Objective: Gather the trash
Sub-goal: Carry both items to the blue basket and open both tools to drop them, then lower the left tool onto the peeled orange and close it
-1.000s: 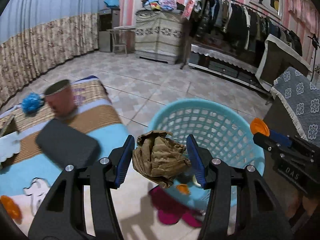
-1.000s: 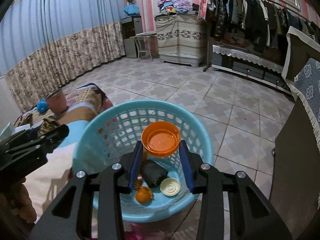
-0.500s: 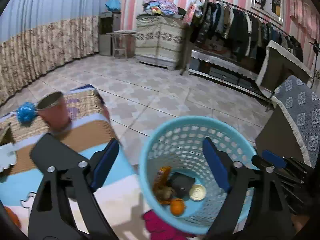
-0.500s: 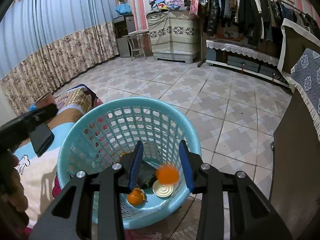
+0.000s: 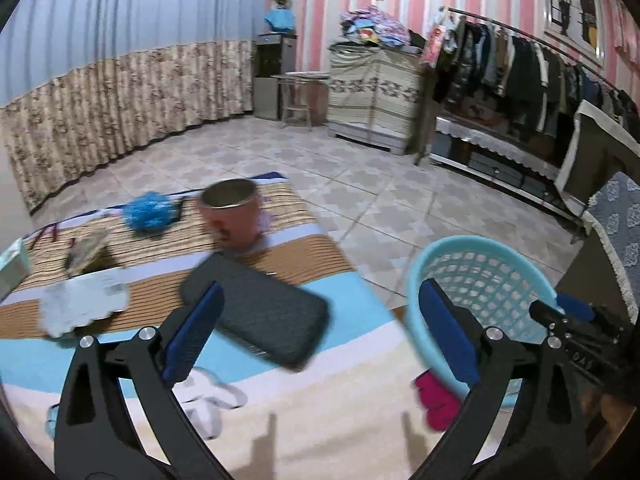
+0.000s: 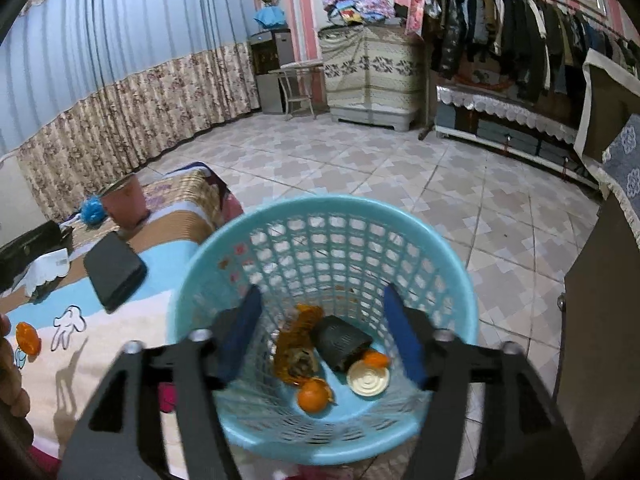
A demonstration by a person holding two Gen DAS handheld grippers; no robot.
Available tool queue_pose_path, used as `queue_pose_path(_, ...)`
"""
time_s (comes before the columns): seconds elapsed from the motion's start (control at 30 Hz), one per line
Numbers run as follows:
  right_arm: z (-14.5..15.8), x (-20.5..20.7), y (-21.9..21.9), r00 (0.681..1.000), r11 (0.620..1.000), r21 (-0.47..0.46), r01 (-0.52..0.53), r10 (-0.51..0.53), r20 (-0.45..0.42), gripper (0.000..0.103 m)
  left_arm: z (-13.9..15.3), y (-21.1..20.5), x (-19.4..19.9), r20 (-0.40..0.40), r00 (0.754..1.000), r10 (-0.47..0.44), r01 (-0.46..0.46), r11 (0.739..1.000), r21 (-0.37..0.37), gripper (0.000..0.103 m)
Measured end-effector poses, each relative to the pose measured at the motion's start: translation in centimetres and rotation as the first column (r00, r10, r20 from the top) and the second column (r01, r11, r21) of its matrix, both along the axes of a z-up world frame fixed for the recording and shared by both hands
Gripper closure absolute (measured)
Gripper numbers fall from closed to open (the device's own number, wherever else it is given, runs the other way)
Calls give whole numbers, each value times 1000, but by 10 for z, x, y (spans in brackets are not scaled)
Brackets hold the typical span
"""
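Jaws wide apart on the left gripper (image 5: pixel 318 338), nothing between them. Jaws wide apart on the right gripper (image 6: pixel 322 338) too, also holding nothing, up over the blue basket (image 6: pixel 460 280).

Biggest thing: striped and blue bed cover (image 5: pixel 280 420), spread flat, with a cartoon glove print. Next, blue basket (image 5: pixel 484 256) on the tiled floor, just beside the bed edge. Next, dark grey flat case (image 5: pixel 256 312) lying on the bed cover, near the left gripper. Pink pot (image 5: pixel 232 216) standing upright further back on the bed cover. Fluffy blue ball (image 5: pixel 150 210) just beside the pot. White paper scrap (image 5: pixel 82 302) lying near the case.

Inside the basket, at the bottom: crumpled brown wrapper (image 6: pixel 296 354), dark block (image 6: pixel 340 342) touching it, round white lid (image 6: pixel 367 379), orange fruit (image 6: pixel 314 396), small orange cap (image 6: pixel 374 358) tucked by the block. Small orange bit (image 6: pixel 28 338) out on the bed cover, well apart from the basket.
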State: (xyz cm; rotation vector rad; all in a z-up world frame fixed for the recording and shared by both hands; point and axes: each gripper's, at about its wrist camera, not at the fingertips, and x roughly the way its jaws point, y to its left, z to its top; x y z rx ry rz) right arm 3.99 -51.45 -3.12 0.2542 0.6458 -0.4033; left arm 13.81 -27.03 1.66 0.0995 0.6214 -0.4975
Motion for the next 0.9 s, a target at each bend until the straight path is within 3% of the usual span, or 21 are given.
queue_pose_path(0.23,21,19,60,997,997,-22,-74,75,35,16,13,81,-4,22,995,101,-101,995,3,5)
queue_pose_path(0.4,31,34,110,990,991,-19,-131,131,55,7,14,138,-8,42,983,179,-180,983,25,5)
queue_pose_path(0.6,33,49,167,979,980,-21,-199,200,49,5,-7,192,-5,22,969,246,-247,967,63,5)
queue_pose_path(0.9,11,61,216,979,978,-60,-198,200,28,4,-48,222,8,-70,961,269,-266,963,46,5)
